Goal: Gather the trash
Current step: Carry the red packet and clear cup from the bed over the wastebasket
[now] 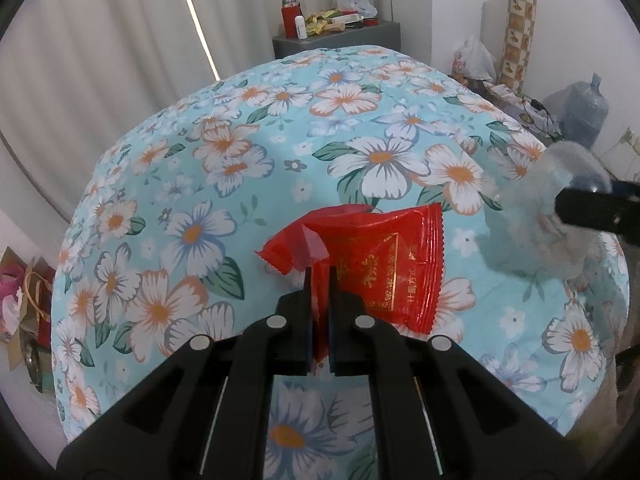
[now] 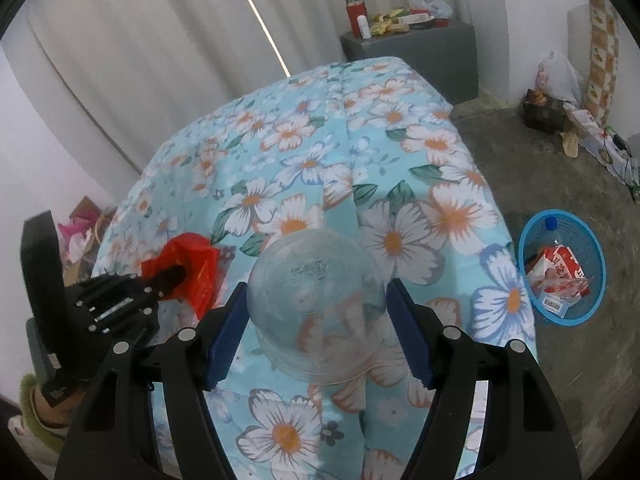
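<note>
Red snack wrapper (image 1: pixel 384 264), printed with gold characters, is shown pinched at its left edge between the nearly closed fingers of the left gripper (image 1: pixel 319 280) and held just above the floral bedspread (image 1: pixel 224 168); in the right wrist view the same wrapper (image 2: pixel 192 272) is seen left of the cup, clamped in the left gripper (image 2: pixel 176 276). Clear plastic cup (image 2: pixel 316 312) is framed by the blue-padded fingers of the right gripper (image 2: pixel 318 320), which are spread wide to either side of it; whether the pads touch the cup wall cannot be told, though in the left wrist view the cup (image 1: pixel 560 208) is seen blurred, right of the wrapper, with the right gripper (image 1: pixel 596 208) at it. Blue mesh basket (image 2: pixel 560 268), containing a bottle with a blue cap and red-and-white packaging, is seen on the concrete floor (image 2: pixel 540 160) to the right of the bedspread. Grey cabinet (image 2: pixel 412 52), bearing a red flask (image 2: pixel 356 16) and assorted packets, stands beyond the far end of the bedspread, against white curtains (image 2: pixel 160 60).
</note>
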Demonstrator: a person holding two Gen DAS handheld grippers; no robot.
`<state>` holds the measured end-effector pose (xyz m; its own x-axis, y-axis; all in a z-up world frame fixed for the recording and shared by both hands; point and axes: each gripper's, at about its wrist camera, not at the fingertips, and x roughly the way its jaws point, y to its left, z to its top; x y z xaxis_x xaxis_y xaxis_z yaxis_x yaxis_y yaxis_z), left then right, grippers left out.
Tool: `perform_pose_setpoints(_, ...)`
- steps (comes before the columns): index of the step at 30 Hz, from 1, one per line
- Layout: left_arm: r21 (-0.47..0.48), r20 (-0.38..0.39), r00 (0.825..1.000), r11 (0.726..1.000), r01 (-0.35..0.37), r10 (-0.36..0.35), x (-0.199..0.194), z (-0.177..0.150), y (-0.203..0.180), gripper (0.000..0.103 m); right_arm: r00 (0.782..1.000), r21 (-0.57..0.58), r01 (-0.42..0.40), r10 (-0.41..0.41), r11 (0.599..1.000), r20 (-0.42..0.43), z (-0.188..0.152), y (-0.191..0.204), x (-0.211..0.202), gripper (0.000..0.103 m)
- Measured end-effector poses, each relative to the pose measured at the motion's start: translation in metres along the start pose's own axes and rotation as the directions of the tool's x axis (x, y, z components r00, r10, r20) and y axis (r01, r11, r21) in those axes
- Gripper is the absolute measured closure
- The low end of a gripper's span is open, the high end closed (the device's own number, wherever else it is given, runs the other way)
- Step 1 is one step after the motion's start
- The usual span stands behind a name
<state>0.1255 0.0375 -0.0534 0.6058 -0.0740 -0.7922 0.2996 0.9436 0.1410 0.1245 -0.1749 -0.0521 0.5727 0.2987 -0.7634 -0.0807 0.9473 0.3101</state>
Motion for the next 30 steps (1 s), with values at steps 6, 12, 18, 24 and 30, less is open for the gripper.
perform_pose_setpoints(6,0.004,0.006,1.0,1.0,-0.017,0.017,0.0,-0.001,-0.001,0.1,0.999,0.034,-0.018,0.017,0.999,0.029,0.005,-0.011,-0.014,0.036)
perform_pose_setpoints(12,0.0,0.059,0.998,1.0,-0.006,0.006,-0.016,0.009,0.001,0.101,0.991,0.132,-0.025,0.008,0.991,0.132,0.016,-0.052,-0.055,0.036)
perform_pose_setpoints(18,-0.001,0.207,0.974,0.996,0.089,-0.087,-0.054,0.048,-0.006,0.101,0.954,0.289,0.058,-0.138,0.955,0.265,0.014,-0.116,-0.119,0.036)
perform_pose_setpoints(24,0.14,0.226,0.935,0.959,0.246,-0.273,-0.061,0.095,-0.071,0.101,0.92,0.469,0.087,-0.251,0.879,0.301,-0.018,-0.188,-0.153,0.036)
perform_pose_setpoints(30,0.294,0.042,0.903,0.869,0.397,-0.427,-0.015,0.137,-0.18,0.101,0.93,0.621,0.063,-0.271,0.781,0.247,-0.047,-0.262,-0.139,0.036)
